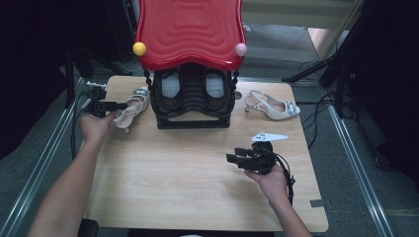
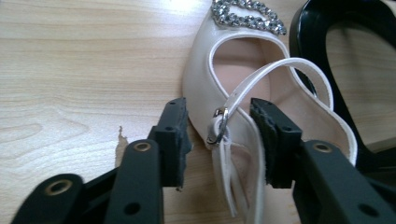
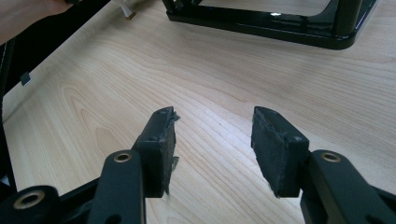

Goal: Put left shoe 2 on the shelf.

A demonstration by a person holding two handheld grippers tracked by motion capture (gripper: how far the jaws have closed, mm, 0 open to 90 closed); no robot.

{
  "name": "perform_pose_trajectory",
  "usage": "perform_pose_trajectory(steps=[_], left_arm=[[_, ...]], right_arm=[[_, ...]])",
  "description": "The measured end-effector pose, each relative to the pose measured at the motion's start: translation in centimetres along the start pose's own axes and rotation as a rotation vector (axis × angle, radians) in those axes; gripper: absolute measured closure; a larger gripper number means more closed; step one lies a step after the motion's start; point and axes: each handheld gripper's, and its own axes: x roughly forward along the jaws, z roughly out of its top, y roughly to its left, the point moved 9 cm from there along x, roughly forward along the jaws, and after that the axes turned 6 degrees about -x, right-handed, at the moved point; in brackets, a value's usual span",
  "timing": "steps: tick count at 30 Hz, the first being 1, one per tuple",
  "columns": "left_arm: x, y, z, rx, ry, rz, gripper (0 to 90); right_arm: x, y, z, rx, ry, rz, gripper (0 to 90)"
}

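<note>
Your right claw (image 1: 236, 157) sits nearest to you, low over the bare wood at the right front of the bench (image 1: 188, 173). Its jaws stand spread apart with nothing between them; in the right gripper view (image 3: 212, 140) only wood grain lies in the gap.

Farther out, at the left edge of the bench, your left claw (image 1: 114, 105) meets the heel end of the cream slingback shoe (image 1: 132, 107). In the left gripper view the left claw (image 2: 219, 140) is released, one jaw on each side of the shoe's (image 2: 243, 93) heel strap and its small metal buckle (image 2: 218, 125). The jaws are not pressed onto the strap. The shoe lies on the bench just beside the black rack (image 1: 192, 98), its rhinestone ornament (image 2: 247, 16) at the far end from the claw.

The rack stands at the middle rear of the bench under a red wavy top (image 1: 190, 29). A second cream shoe (image 1: 272, 105) lies to the rack's right, well apart from both claws.
</note>
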Motion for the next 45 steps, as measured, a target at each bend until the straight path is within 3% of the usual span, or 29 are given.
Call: perform_pose_trajectory(steps=[3,8,11,15,17,19,23,26,36,45], left_arm=[[0.3,-0.2,-0.4,0.004,0.001,-0.012,63.9],[0.4,-0.2,-0.4,0.013,-0.018,0.023,68.0],[0.3,-0.1,-0.3,0.002,-0.049,0.046,73.4],[0.1,0.1,-0.2,-0.023,-0.059,0.047,78.9],[0.0,0.2,-0.3,-0.040,-0.044,0.035,80.5],[-0.1,0.3,-0.3,-0.083,-0.036,0.014,81.4],[-0.3,0.3,-0.2,-0.159,-0.048,-0.033,82.1],[-0.5,0.2,0.1,-0.187,-0.061,-0.053,82.2],[-2.0,-0.2,1.2,-0.239,-0.097,-0.092,82.5],[-4.2,-1.1,3.3,-0.254,-0.138,-0.112,82.4]], right_arm=[[0.0,0.0,0.0,0.002,-0.001,-0.001,51.0],[0.0,0.1,0.0,-0.004,0.002,0.000,50.9],[0.0,0.1,0.0,-0.001,0.002,0.001,50.9],[0.1,0.1,0.0,-0.001,0.002,0.001,51.0],[0.1,0.1,0.0,-0.001,0.001,0.001,51.0],[0.1,0.1,0.0,0.000,0.003,0.001,50.9],[0.1,0.0,0.0,0.000,0.002,0.000,50.9],[0.1,-0.1,0.0,0.003,0.001,-0.001,50.8],[0.1,-0.3,-0.1,0.004,0.004,-0.009,50.4],[0.1,-0.3,0.0,0.004,0.003,-0.005,50.2]])
